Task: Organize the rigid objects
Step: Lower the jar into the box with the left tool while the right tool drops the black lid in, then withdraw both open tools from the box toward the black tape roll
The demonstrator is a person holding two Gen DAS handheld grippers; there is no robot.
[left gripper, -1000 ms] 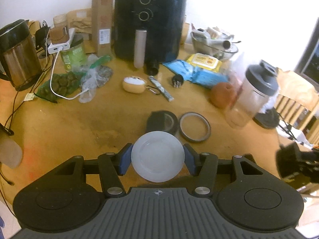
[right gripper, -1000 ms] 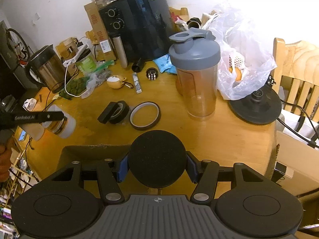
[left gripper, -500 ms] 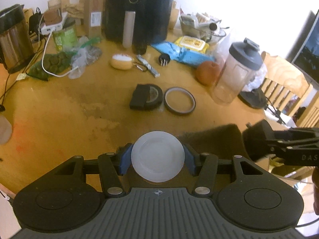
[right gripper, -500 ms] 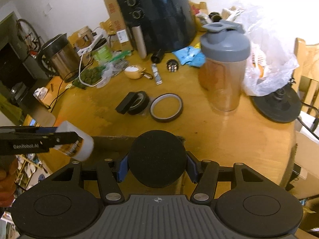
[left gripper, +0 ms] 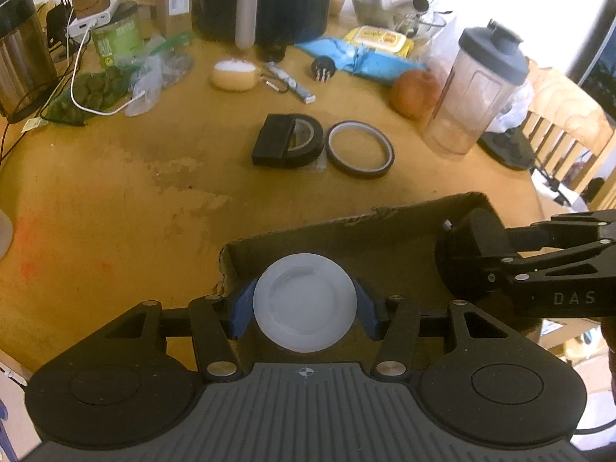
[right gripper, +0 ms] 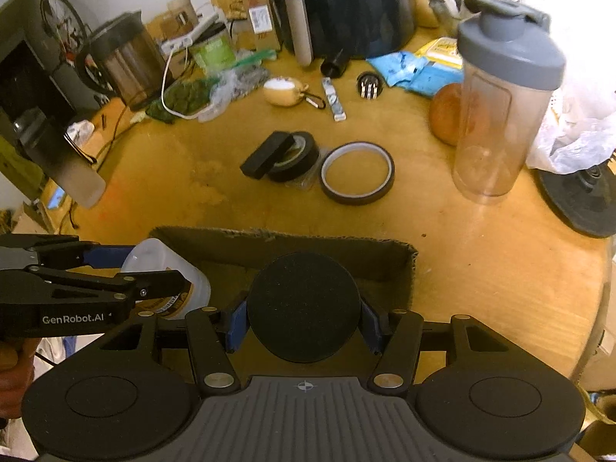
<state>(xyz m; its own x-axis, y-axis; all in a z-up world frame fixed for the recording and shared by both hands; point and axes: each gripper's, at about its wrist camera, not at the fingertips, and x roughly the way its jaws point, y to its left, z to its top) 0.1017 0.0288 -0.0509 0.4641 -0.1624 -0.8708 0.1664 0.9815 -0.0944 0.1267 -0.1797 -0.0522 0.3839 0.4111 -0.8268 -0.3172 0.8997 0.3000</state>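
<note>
both grippers have dropped over the cardboard box [left gripper: 385, 227] at the near surface edge since a second ago. left gripper [left gripper: 304, 310] clamps a white plastic jar [left gripper: 304, 308], right gripper [right gripper: 304, 319] clamps a black round container [right gripper: 304, 308]; drop-off looks next. box floor hidden behind both. far off, tape rolls [left gripper: 360, 150] and shaker bottle [left gripper: 477, 88] remain out.

- Left gripper [left gripper: 304, 313] points steeply down, blue pads [left gripper: 241, 313] clamped on a white jar [left gripper: 304, 308].
- Right gripper [right gripper: 304, 323] points steeply down, pads gripping a black disc [right gripper: 304, 306].
</note>
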